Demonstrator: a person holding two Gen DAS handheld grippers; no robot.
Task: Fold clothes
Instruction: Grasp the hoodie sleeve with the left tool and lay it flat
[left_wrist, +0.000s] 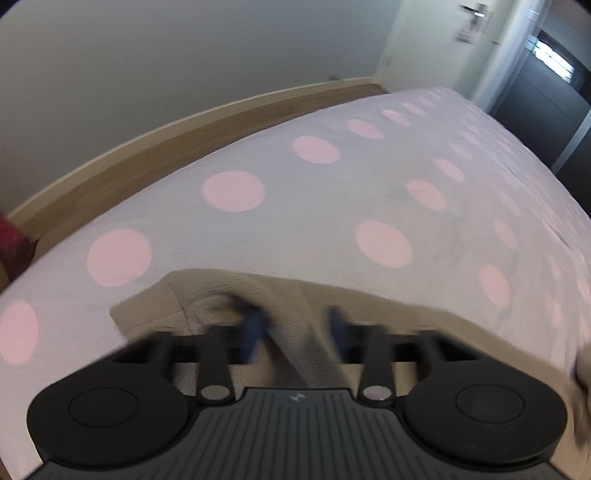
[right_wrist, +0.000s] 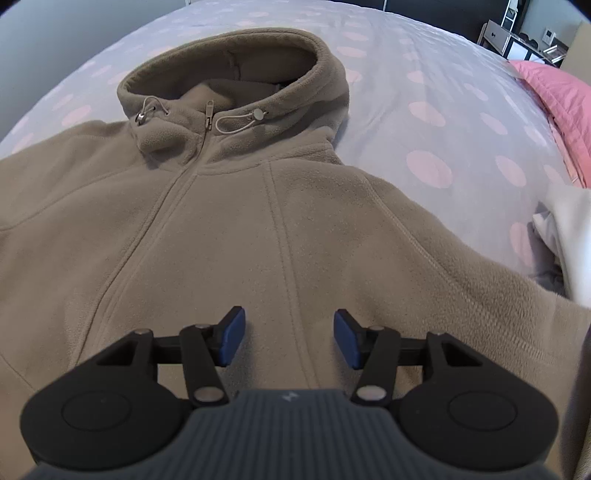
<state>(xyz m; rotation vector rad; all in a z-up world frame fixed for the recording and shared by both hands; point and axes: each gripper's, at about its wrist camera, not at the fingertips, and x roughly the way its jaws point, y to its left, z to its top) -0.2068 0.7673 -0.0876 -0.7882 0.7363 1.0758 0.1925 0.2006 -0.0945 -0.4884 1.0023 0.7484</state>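
Note:
A beige fleece hoodie (right_wrist: 229, 229) lies front up on the bed, zipped, its hood (right_wrist: 236, 70) toward the far side. My right gripper (right_wrist: 288, 338) hovers open just above the chest, right of the zipper, with nothing between its blue pads. In the left wrist view, which is blurred by motion, an edge of the same hoodie (left_wrist: 295, 295) lies on the sheet. My left gripper (left_wrist: 295, 330) is open over that edge, with fabric showing between its fingers but not pinched.
The bed sheet (left_wrist: 314, 206) is pale lilac with pink dots. A wooden bed frame (left_wrist: 129, 162) runs along the wall. A pink blanket (right_wrist: 565, 107) and a white garment (right_wrist: 569, 243) lie at the right. Shelves (right_wrist: 517, 40) stand beyond the bed.

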